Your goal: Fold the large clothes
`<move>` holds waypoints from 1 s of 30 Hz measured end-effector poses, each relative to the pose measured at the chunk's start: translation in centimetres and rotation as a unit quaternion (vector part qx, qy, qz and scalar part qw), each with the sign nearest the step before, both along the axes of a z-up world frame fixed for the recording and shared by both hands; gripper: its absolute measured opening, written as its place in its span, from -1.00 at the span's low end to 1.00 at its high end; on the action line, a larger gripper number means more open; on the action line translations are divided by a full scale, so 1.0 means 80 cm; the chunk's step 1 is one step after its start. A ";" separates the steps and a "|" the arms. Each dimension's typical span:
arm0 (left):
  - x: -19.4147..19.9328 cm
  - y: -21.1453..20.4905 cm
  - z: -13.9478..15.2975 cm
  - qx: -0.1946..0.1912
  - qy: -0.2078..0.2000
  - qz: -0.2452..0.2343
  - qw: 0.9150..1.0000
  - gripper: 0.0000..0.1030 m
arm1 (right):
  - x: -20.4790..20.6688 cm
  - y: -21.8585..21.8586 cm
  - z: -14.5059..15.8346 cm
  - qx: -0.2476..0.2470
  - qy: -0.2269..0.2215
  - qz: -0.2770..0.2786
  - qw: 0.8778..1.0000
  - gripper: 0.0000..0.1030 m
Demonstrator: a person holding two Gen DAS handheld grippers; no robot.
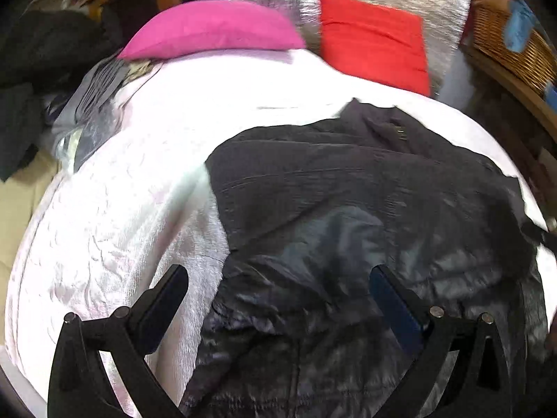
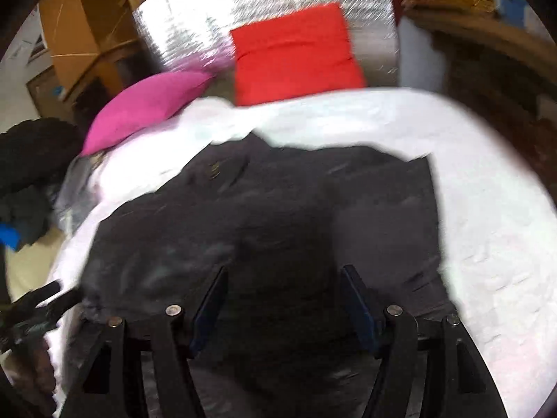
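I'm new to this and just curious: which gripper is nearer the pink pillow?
Left, probably. The left gripper hovers over the black jacket's pillow-side edge; the right gripper sits over its middle, farther from the pink pillow.

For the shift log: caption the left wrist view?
Open left gripper above black jacket on white bed.

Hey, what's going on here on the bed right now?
A person with a handheld gripper in each hand is folding a black jacket spread on the white bed cover. The left gripper and right gripper are both open above the jacket's near part, gripping nothing. A pink pillow and red pillow lie beyond.
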State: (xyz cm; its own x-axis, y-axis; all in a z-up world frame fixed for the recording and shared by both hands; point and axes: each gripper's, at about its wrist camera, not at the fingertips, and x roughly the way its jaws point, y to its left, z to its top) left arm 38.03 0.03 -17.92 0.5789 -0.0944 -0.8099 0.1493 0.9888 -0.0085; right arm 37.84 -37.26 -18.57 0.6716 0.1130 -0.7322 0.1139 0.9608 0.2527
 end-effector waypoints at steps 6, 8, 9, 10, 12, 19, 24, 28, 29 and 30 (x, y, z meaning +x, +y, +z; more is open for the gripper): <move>0.039 -0.010 -0.043 0.031 0.030 0.022 0.999 1.00 | 0.016 0.013 -0.035 -0.022 0.036 0.011 0.999 0.34; 0.042 -0.015 -0.056 0.028 0.049 0.029 0.998 1.00 | 0.010 0.013 -0.033 -0.024 0.036 0.011 0.999 0.34; 0.046 -0.011 -0.062 0.021 0.058 0.034 0.997 1.00 | 0.008 0.012 -0.031 -0.023 0.033 0.012 0.999 0.32; 0.049 -0.006 -0.066 0.006 0.066 0.042 0.997 1.00 | 0.003 0.009 -0.026 -0.023 0.026 0.009 0.999 0.31; 0.053 0.005 -0.074 -0.029 0.082 0.058 0.994 1.00 | -0.001 -0.003 -0.013 -0.030 0.006 -0.009 0.999 0.31; 0.044 -0.013 -0.080 0.003 0.060 0.065 0.996 1.00 | 0.013 -0.060 -0.044 -0.012 0.053 -0.063 0.997 0.32; 0.050 -0.028 -0.067 0.036 0.093 0.061 0.993 1.00 | 0.014 -0.047 -0.036 -0.049 0.051 -0.052 0.996 0.32; 0.031 -0.040 -0.032 0.058 0.052 0.038 0.996 1.00 | -0.013 -0.047 -0.010 -0.048 0.033 -0.049 0.997 0.34; 0.024 -0.040 -0.023 0.048 0.044 0.032 0.997 1.00 | -0.025 -0.049 0.001 -0.047 0.026 -0.046 0.997 0.34; 0.015 -0.036 -0.012 0.033 0.036 0.025 0.998 1.00 | -0.035 -0.055 0.007 -0.049 0.019 -0.046 0.998 0.34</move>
State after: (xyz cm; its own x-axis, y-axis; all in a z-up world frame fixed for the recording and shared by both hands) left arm 39.22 -2.84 -18.90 0.5214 -0.0117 -0.8532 0.1020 0.9936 0.0487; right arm 35.02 -41.65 -17.99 0.6470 -0.0199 -0.7622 0.2097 0.9658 0.1527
